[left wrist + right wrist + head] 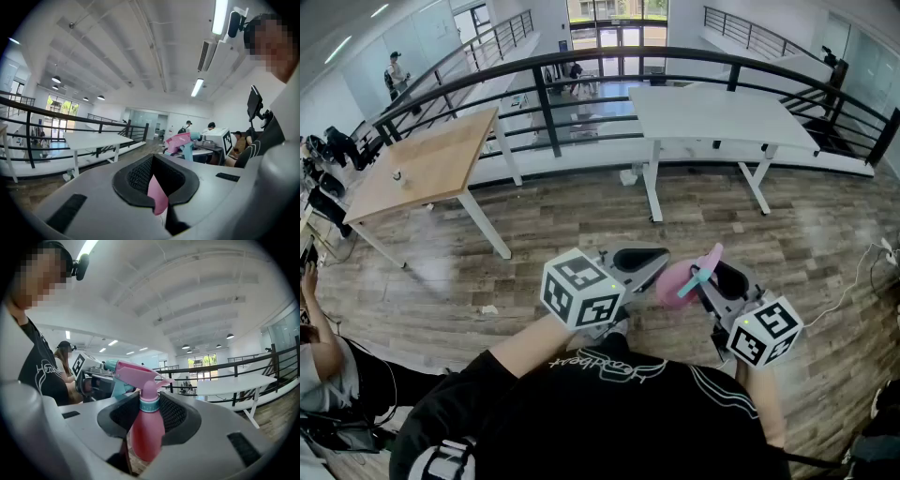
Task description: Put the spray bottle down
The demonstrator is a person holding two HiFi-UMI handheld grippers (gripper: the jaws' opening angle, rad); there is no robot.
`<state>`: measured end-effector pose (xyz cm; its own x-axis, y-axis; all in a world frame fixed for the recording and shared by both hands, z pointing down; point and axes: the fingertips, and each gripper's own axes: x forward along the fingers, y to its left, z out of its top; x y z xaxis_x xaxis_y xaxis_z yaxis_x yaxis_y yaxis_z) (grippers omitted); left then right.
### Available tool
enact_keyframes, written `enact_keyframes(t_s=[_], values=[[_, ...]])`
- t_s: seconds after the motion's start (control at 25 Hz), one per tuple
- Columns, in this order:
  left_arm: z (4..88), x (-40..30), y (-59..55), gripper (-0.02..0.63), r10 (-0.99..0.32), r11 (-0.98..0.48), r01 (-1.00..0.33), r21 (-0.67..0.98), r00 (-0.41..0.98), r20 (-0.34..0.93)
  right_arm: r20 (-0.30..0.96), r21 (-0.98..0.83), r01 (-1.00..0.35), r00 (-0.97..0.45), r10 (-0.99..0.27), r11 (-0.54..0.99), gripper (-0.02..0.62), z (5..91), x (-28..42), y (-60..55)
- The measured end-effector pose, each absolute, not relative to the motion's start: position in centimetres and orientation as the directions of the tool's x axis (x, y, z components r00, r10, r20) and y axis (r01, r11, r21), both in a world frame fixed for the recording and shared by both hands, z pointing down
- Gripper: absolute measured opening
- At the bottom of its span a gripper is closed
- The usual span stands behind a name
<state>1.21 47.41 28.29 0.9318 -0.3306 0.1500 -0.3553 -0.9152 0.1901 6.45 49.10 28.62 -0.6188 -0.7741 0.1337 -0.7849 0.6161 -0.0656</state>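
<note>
The pink spray bottle [675, 284] with a teal trigger is held in the air over the wooden floor, at chest height. My right gripper [703, 277] is shut on it. In the right gripper view the bottle [146, 427] stands upright between the jaws of the right gripper [149, 423], nozzle pointing right. My left gripper [639, 262] hangs just left of it, close but apart. In the left gripper view the left gripper [159, 187] pinches a thin pink cloth-like piece [157, 197] in its narrow gap. The bottle's head [179, 140] shows beyond it.
A white table [712, 112] stands ahead to the right and a wooden table [422, 164] ahead to the left. Behind both runs a black railing [581, 66]. A seated person [319, 347] is at the left edge.
</note>
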Motion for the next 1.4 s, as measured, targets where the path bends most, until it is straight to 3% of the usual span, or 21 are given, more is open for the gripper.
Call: enact_keyframes(t_s=[0.92,1.4], values=[[29.2,1.1,47.6,0.008,-0.332,-0.909,-0.363,0.206,0.927,0.173,0.096,-0.106,-0.779,-0.627,-0.773,0.618,0.129,29.0,6.9,48.9],[31.9,1.8,39.8,0.008,-0.317,-0.903,-0.351,0.250,0.934,0.167,0.135,-0.130,-0.794,-0.607,-0.783,0.593,0.129,31.9,7.7,41.6]])
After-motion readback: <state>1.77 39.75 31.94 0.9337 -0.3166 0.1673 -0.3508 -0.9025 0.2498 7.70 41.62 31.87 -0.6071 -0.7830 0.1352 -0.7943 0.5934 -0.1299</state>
